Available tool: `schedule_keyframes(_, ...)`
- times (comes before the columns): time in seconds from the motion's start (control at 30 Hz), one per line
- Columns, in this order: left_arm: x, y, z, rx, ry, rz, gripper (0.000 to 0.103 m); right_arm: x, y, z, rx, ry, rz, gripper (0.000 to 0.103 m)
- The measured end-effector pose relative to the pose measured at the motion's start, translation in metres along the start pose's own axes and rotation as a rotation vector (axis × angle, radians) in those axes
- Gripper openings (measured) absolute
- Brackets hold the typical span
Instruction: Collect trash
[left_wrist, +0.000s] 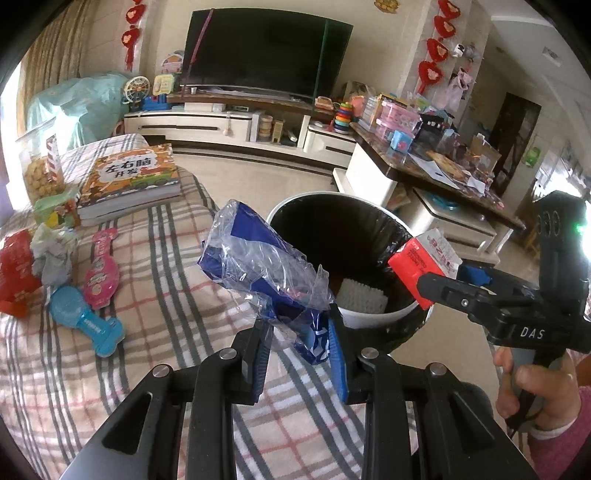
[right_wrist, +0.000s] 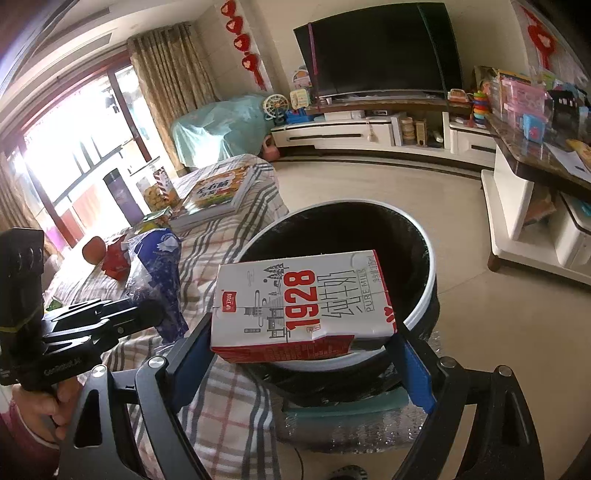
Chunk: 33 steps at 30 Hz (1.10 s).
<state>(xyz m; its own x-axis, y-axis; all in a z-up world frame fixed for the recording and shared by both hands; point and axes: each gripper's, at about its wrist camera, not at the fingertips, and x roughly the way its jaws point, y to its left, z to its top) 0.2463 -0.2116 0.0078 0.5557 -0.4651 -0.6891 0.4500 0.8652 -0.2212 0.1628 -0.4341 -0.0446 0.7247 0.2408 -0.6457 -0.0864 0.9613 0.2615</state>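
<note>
My left gripper (left_wrist: 301, 325) is shut on a crumpled blue and clear plastic wrapper (left_wrist: 258, 266), held above the plaid-covered table just left of the round bin (left_wrist: 369, 317). The wrapper also shows in the right wrist view (right_wrist: 159, 273). My right gripper (right_wrist: 303, 332) is shut on a red and white milk carton (right_wrist: 303, 302) marked 1928, held over the near rim of the black-lined bin (right_wrist: 424, 295). The carton also shows in the left wrist view (left_wrist: 424, 262), over the bin's right rim. White crumpled material lies inside the bin.
On the plaid cloth (left_wrist: 166, 295) lie a red packet (left_wrist: 14, 273), crumpled paper (left_wrist: 51, 251), a pink wrapper (left_wrist: 99, 273), a blue wrapper (left_wrist: 85, 321), books (left_wrist: 129, 181) and a snack jar (left_wrist: 40, 162). A cluttered side table (left_wrist: 443, 166) stands right of the bin.
</note>
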Motion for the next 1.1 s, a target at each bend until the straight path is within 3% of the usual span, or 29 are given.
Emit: schedule_keyframes(1.1,0.066,-0.024,0.044,0.039,0.079,-0.036,0.028,0.024,-0.035,0.027,-0.005,0.046,0.019,0.089)
